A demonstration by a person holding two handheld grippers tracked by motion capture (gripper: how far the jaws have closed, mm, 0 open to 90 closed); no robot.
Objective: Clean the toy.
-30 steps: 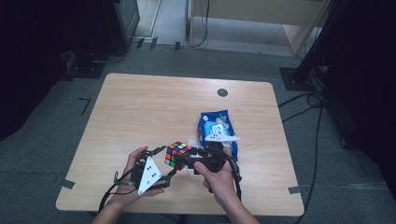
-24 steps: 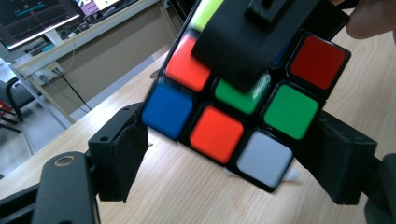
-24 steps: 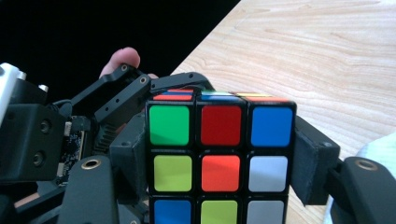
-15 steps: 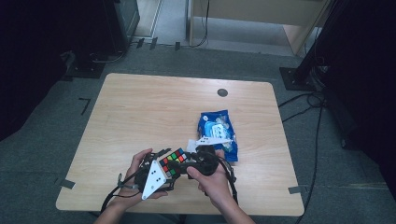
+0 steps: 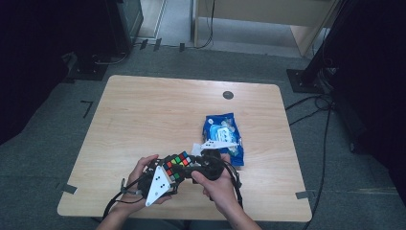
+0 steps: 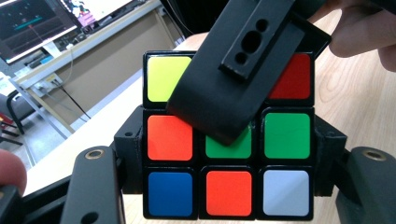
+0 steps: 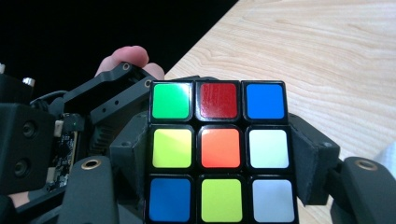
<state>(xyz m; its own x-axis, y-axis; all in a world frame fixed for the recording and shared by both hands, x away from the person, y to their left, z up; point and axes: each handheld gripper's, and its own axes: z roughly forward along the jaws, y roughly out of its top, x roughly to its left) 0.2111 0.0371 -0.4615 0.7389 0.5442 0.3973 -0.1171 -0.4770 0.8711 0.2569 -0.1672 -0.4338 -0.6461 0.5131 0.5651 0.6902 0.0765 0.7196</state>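
Lab: monitors [image 6: 46, 18] on workbench, floor cables [image 5: 306, 108].

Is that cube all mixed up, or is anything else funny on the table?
Yes: the Rubik's cube, clamped between both grippers, is scrambled, with green, red, blue, yellow, orange and white on one face. The blue snack bag lies flat on the table; nothing is spilled.

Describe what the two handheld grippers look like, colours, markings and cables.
Both grippers are black with blocky jaws and brass-coloured screw inserts. The left gripper carries a pale three-cornered plate with dark dots, and a black cable trails from it. The right gripper is all black. Forearms are bare.
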